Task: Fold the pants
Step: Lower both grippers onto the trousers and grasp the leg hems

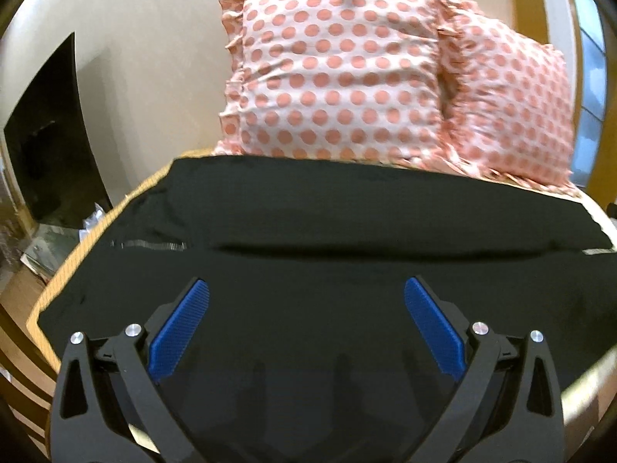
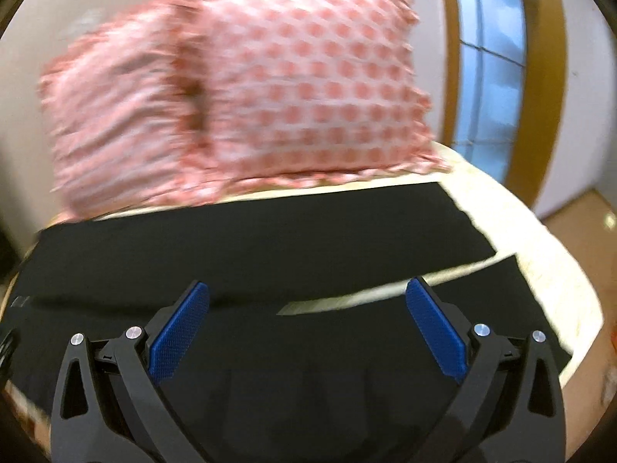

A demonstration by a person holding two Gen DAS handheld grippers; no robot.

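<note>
Black pants (image 1: 308, 216) lie spread flat across the bed, legs side by side. A zipper (image 1: 148, 246) shows at the left. My left gripper (image 1: 306, 289) is open and empty, low over the near part of the pants. In the right wrist view the two pant legs (image 2: 270, 239) run to the right, with a thin gap (image 2: 385, 289) of pale sheet between them. My right gripper (image 2: 307, 289) is open and empty above the near leg.
Two pink polka-dot pillows (image 1: 339, 65) (image 2: 308, 88) stand at the head of the bed behind the pants. A dark screen (image 1: 50, 135) stands at the left. A window (image 2: 489, 65) is at the right. The cream sheet (image 2: 513, 223) shows beyond the leg ends.
</note>
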